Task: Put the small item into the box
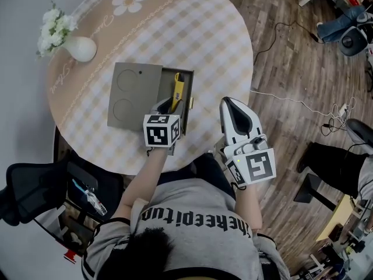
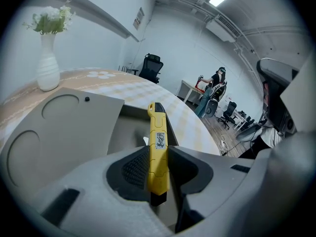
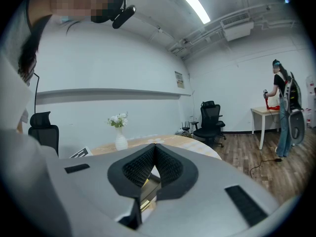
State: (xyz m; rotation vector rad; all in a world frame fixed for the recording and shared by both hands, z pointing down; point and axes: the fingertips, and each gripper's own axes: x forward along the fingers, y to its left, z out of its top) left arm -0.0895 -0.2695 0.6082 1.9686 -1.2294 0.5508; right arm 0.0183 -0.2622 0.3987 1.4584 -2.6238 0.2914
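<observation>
A yellow utility knife [image 1: 176,90] [image 2: 158,152] is clamped between the jaws of my left gripper [image 1: 168,105] [image 2: 159,169], its tip pointing away over the open slot of the grey box [image 1: 135,95] [image 2: 59,132]. The box's lid with two round recesses is slid left, baring the inner tray at the right. My right gripper [image 1: 236,118] [image 3: 154,169] hovers off the table's right edge, beside the box, jaws pressed together with nothing between them.
The round table [image 1: 192,34] carries a beige checked cloth. A white vase of flowers [image 1: 70,42] [image 2: 48,65] [image 3: 120,138] stands at the far left. Black office chairs [image 1: 29,191] and cables on the wooden floor [image 1: 291,98] surround the table. A person stands far off in the room.
</observation>
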